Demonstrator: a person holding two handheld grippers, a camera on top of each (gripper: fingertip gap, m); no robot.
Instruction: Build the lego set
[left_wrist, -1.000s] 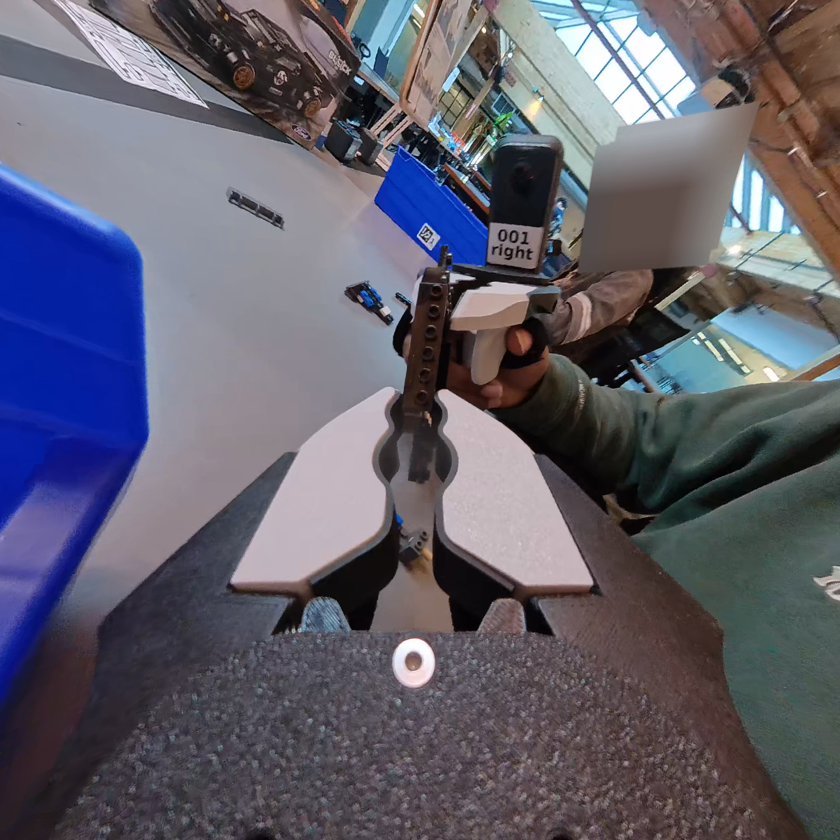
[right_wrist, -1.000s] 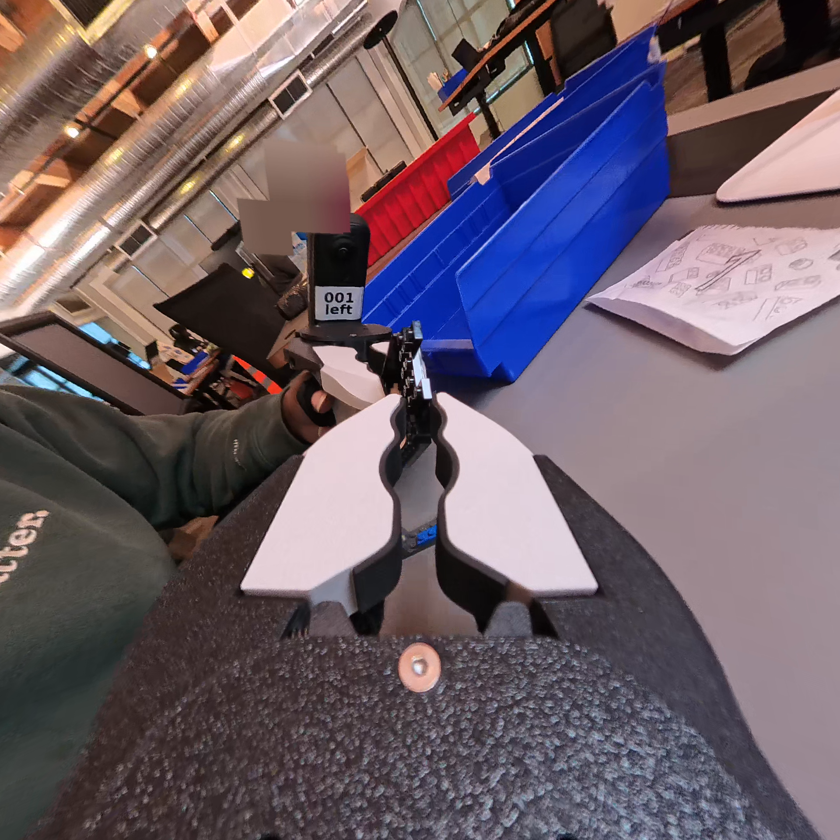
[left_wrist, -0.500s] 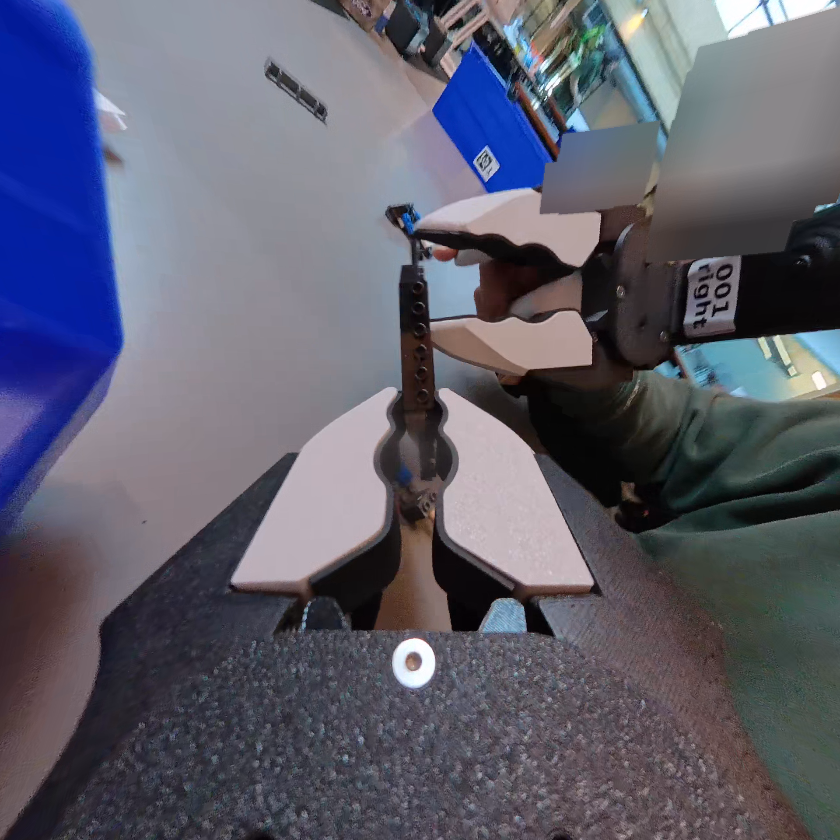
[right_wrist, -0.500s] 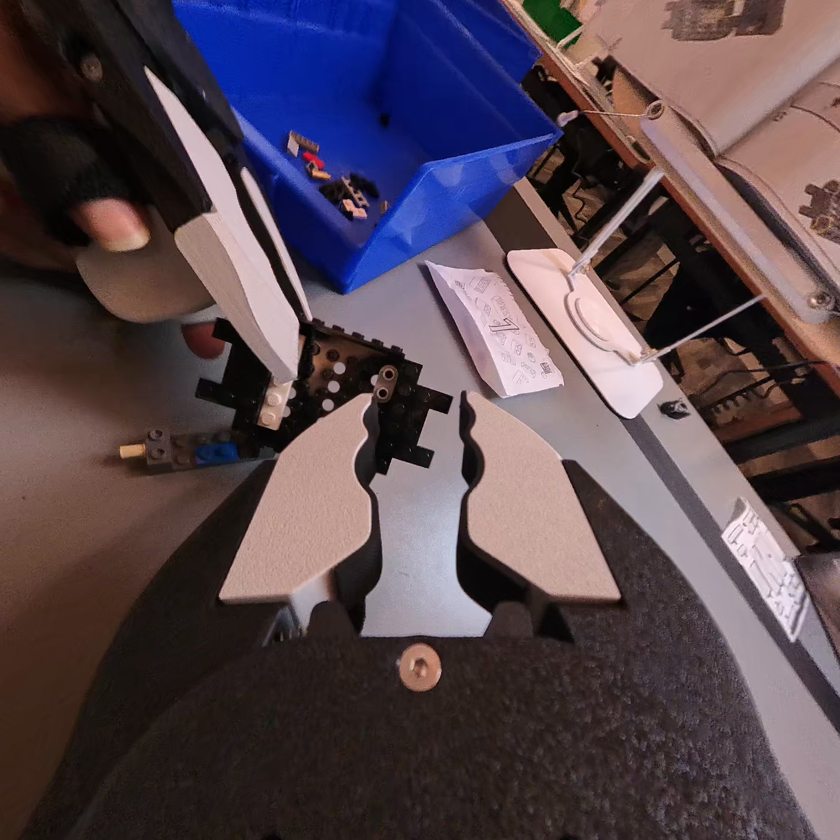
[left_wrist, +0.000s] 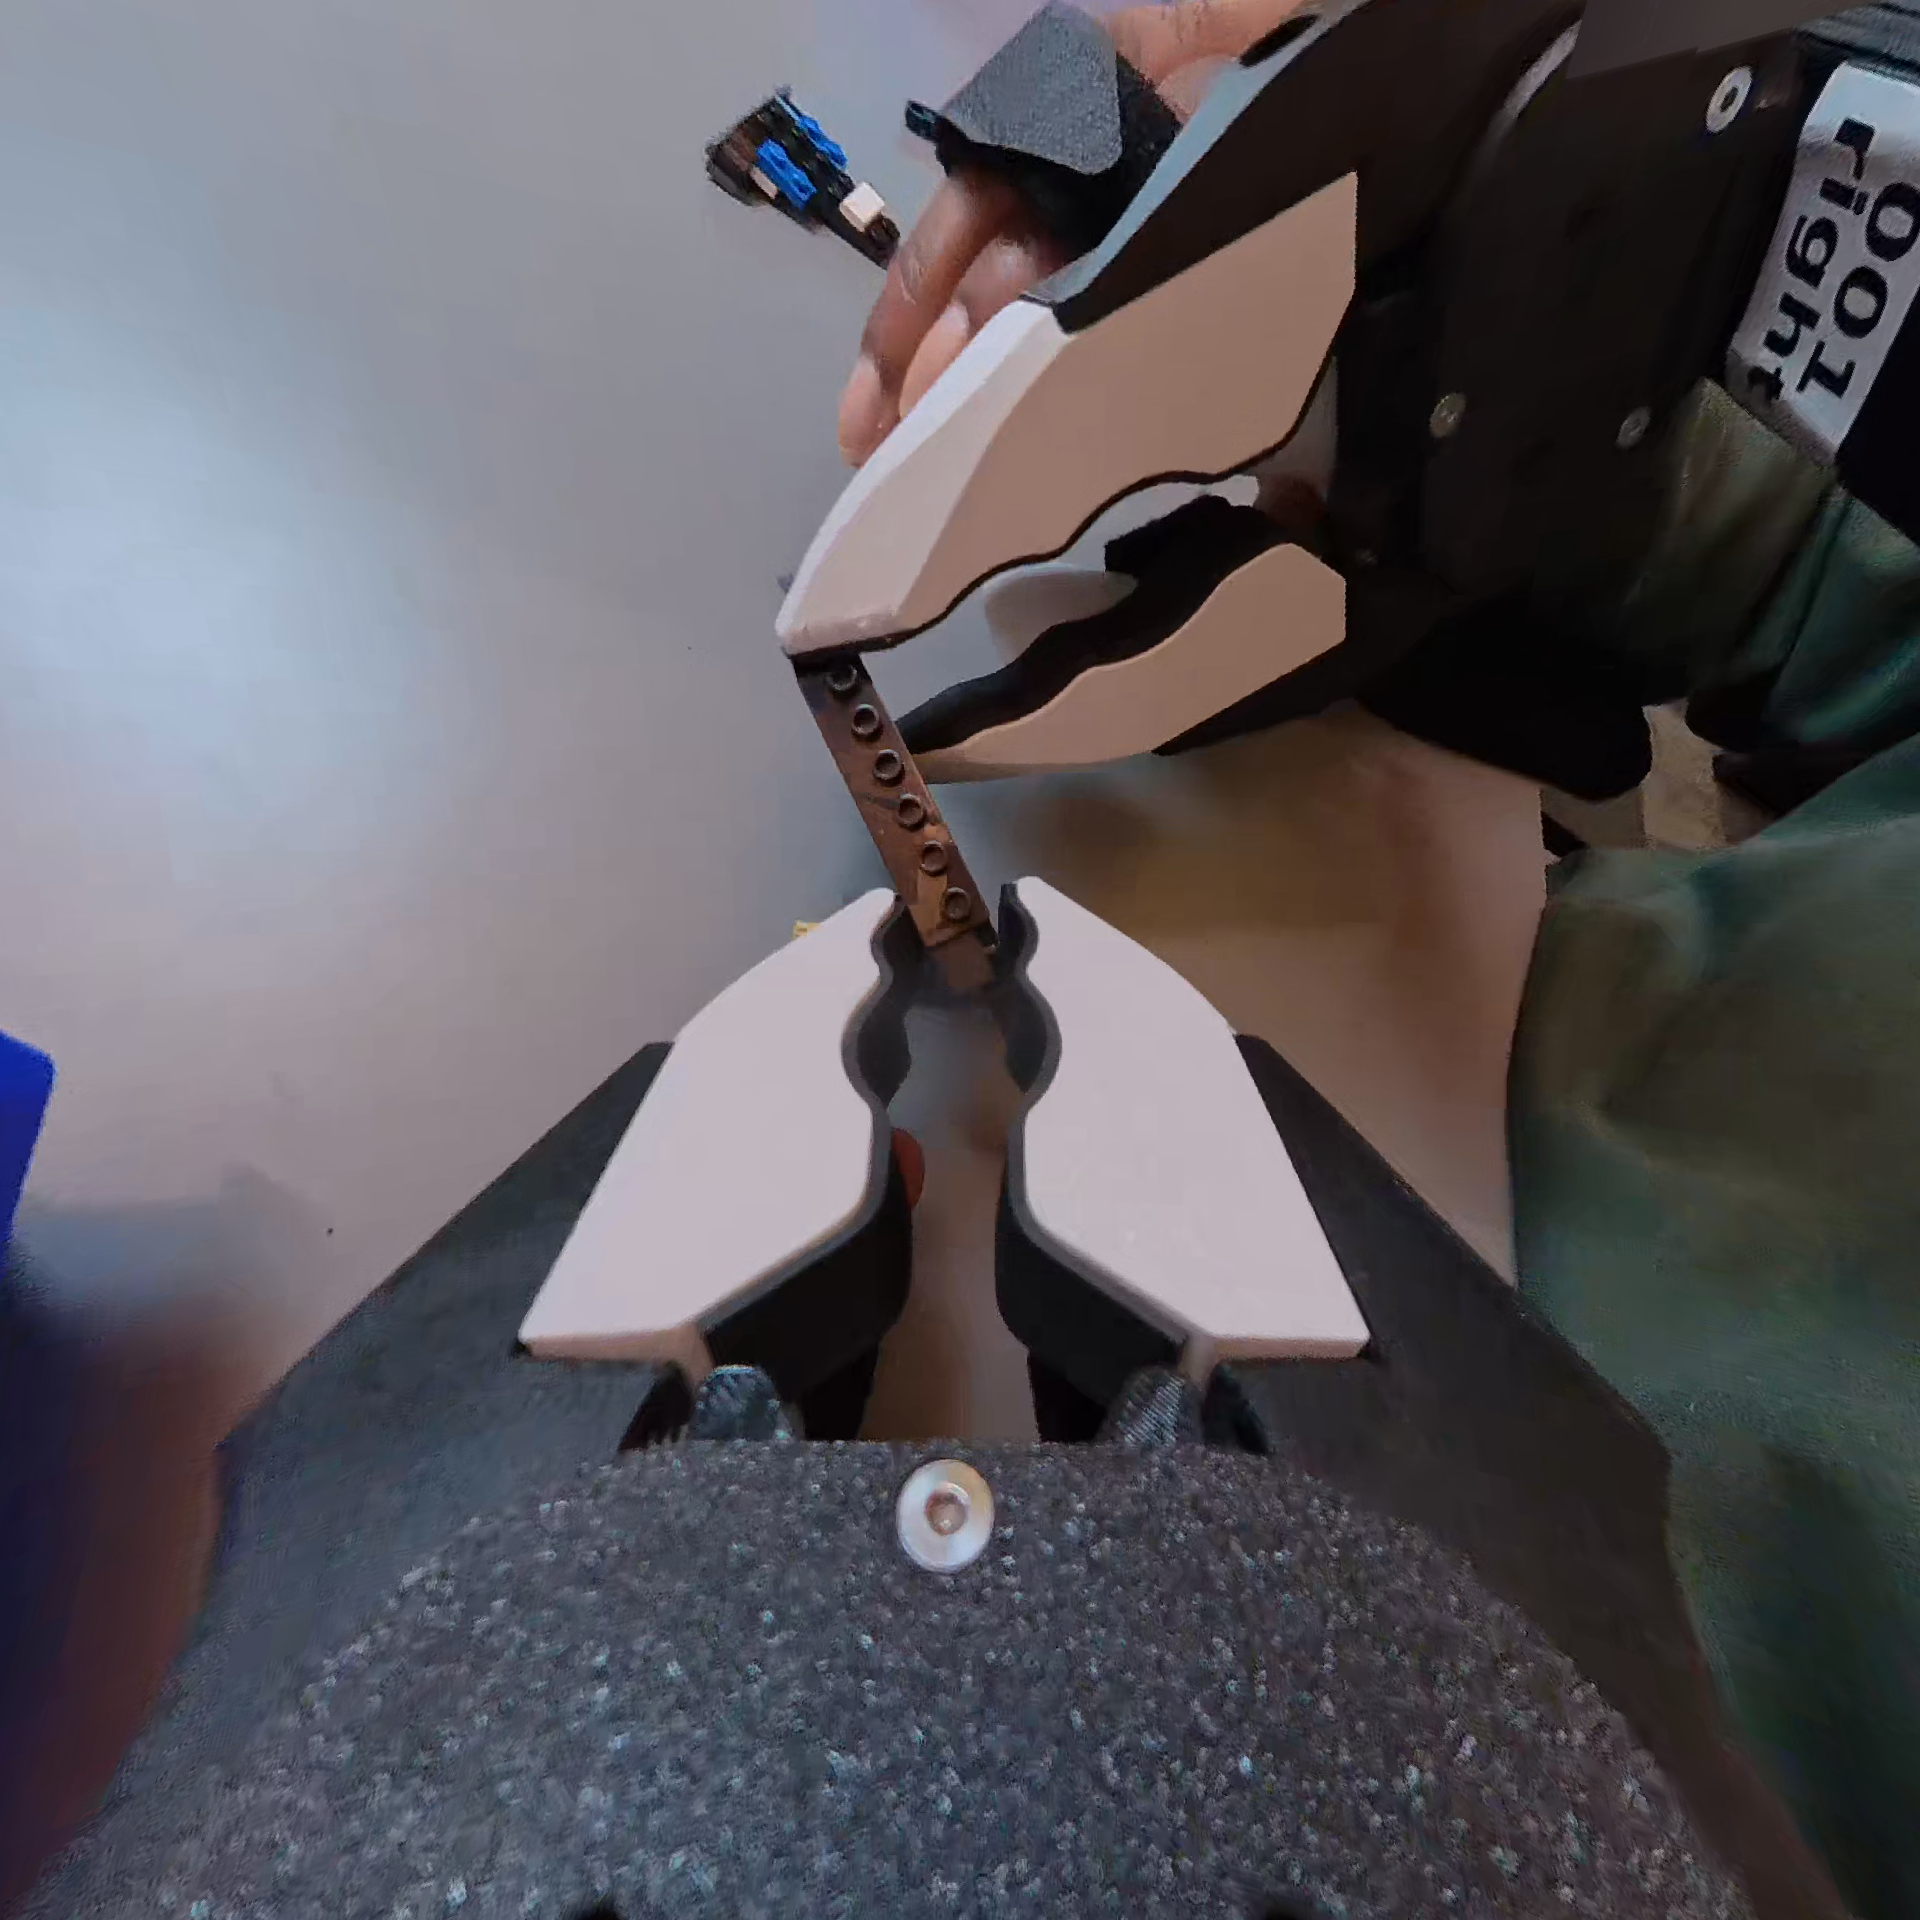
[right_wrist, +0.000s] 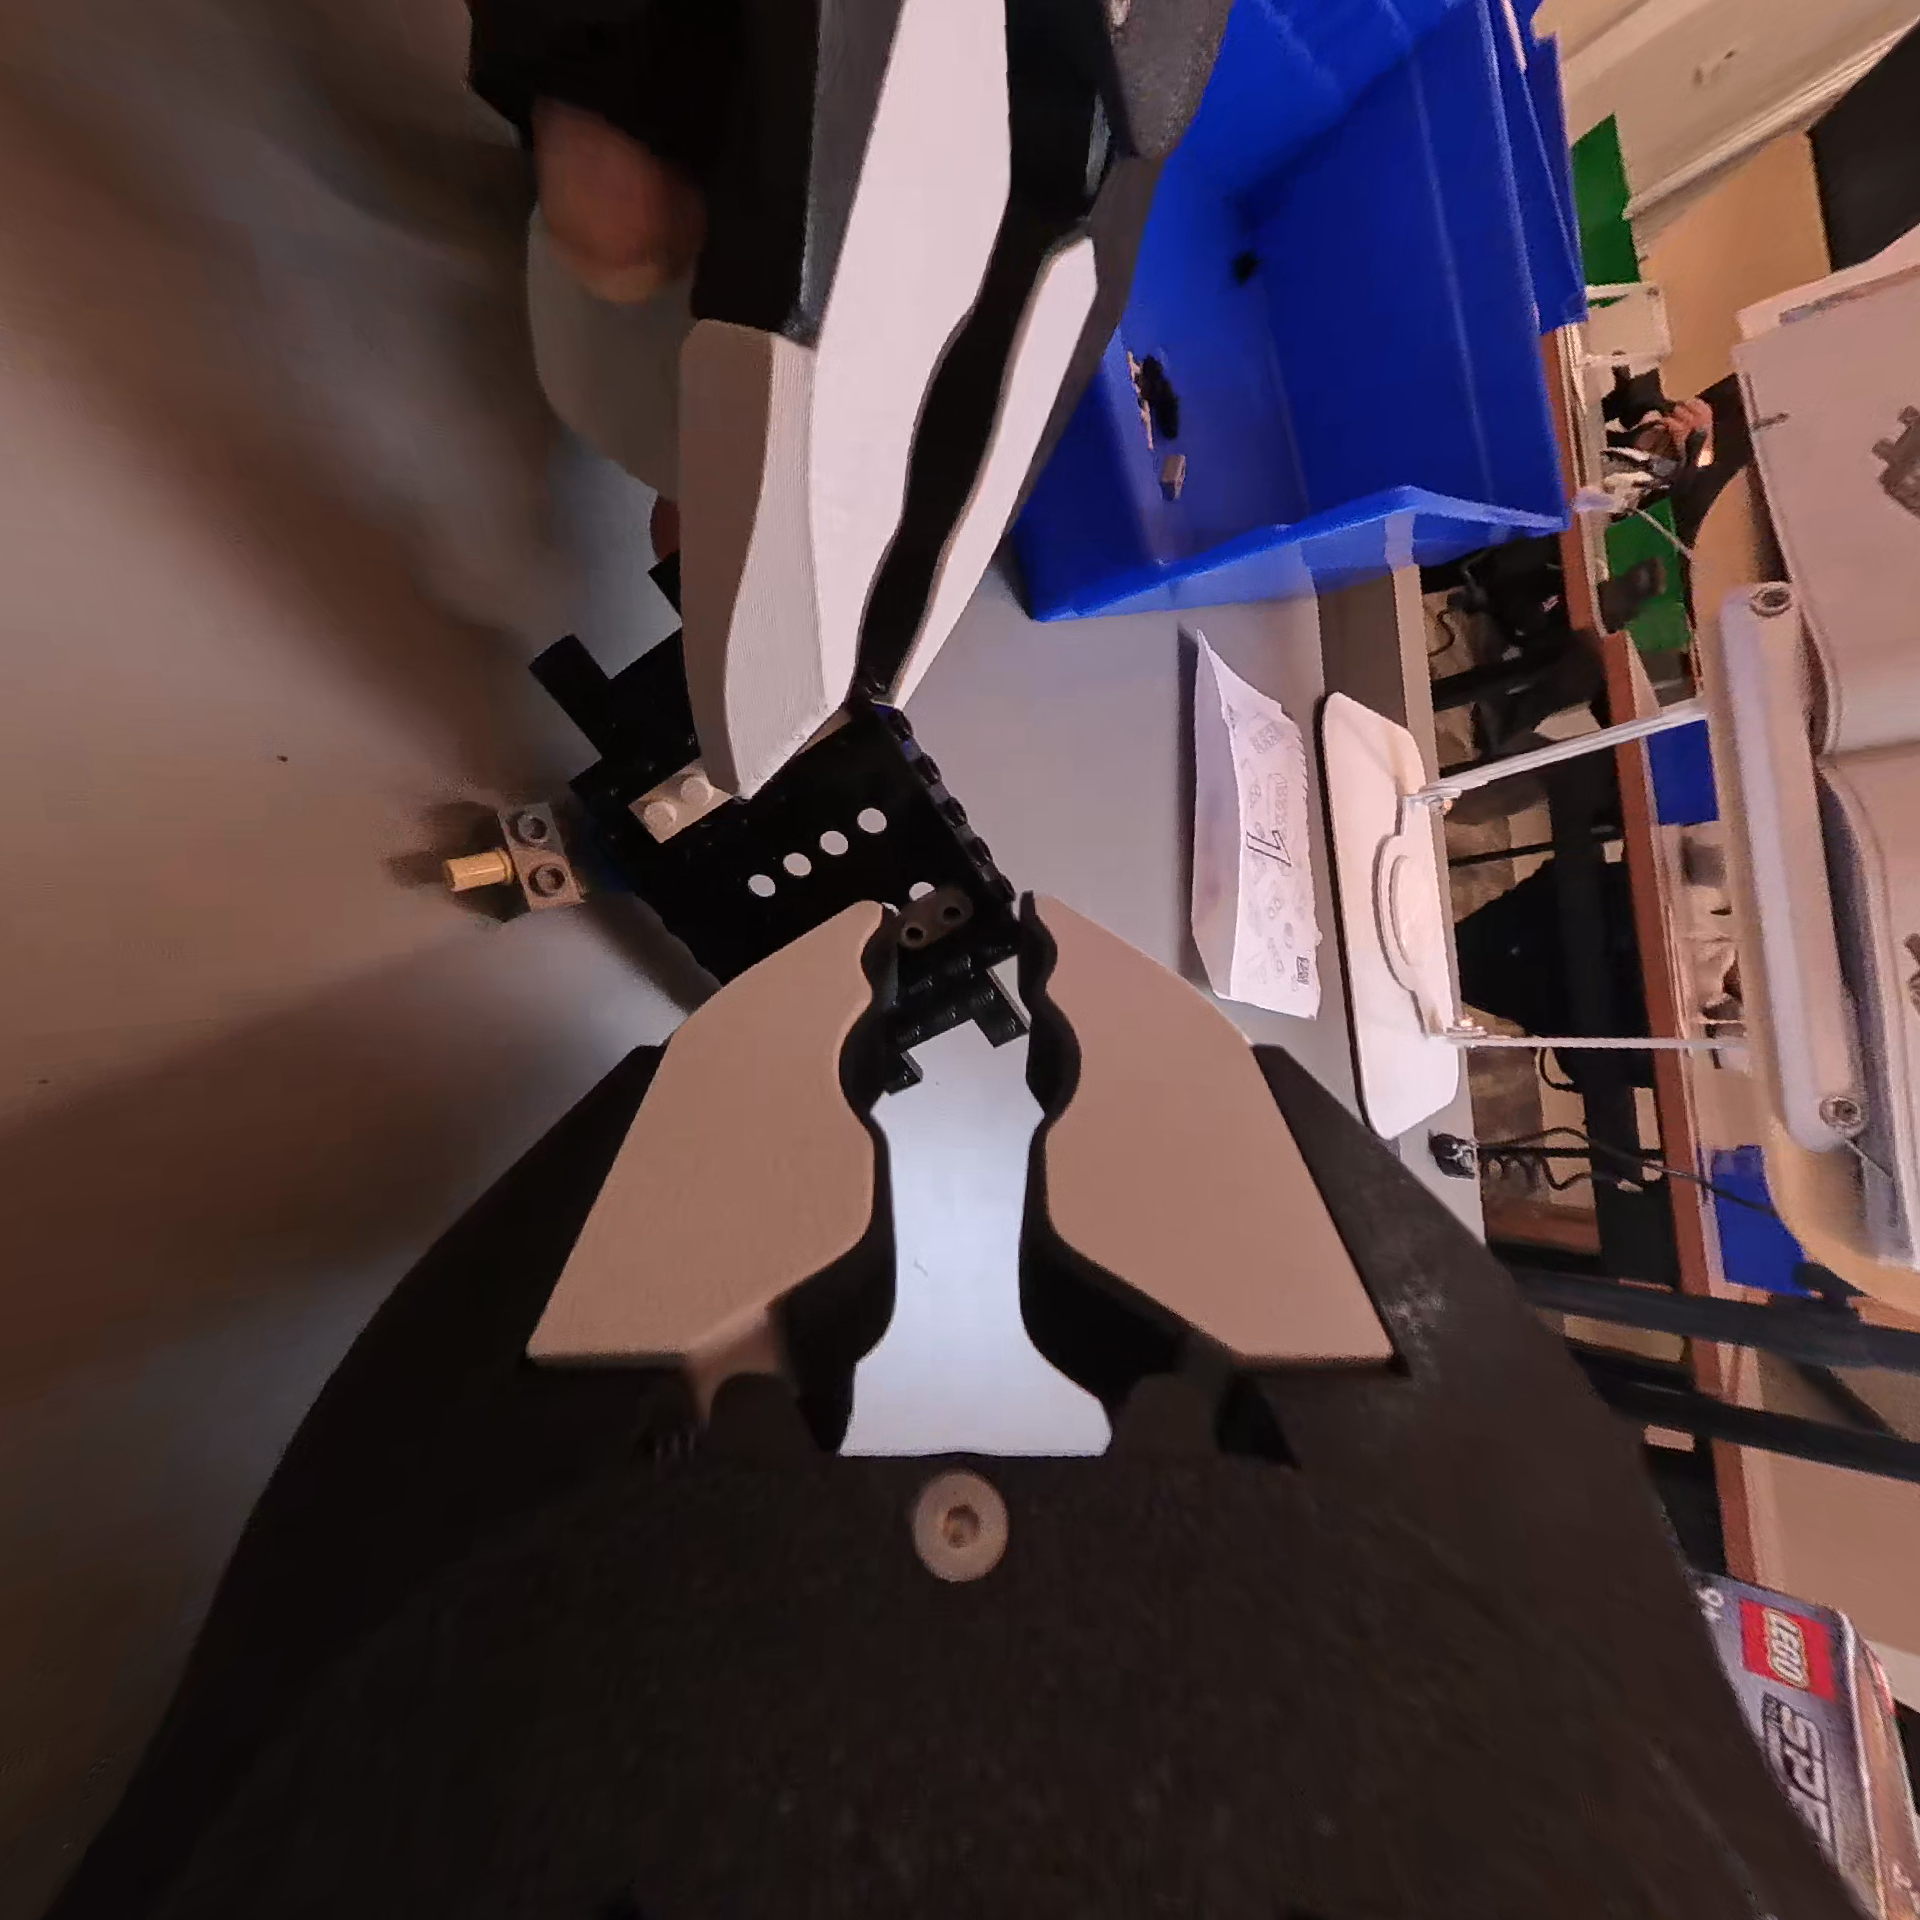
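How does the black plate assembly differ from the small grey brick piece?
The black plate assembly is large, flat and clamped in the left gripper; the small grey brick piece is narrow, with a tan peg, and lies free on the table. Both are studded toy bricks.

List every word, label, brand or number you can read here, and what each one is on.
I won't quote writing; here is where it stands.
White label on the right gripper: readable print.
Grey box, lower right in the right wrist view: red logo, large letters.
Paper sheet beside the blue bin: too small to read.
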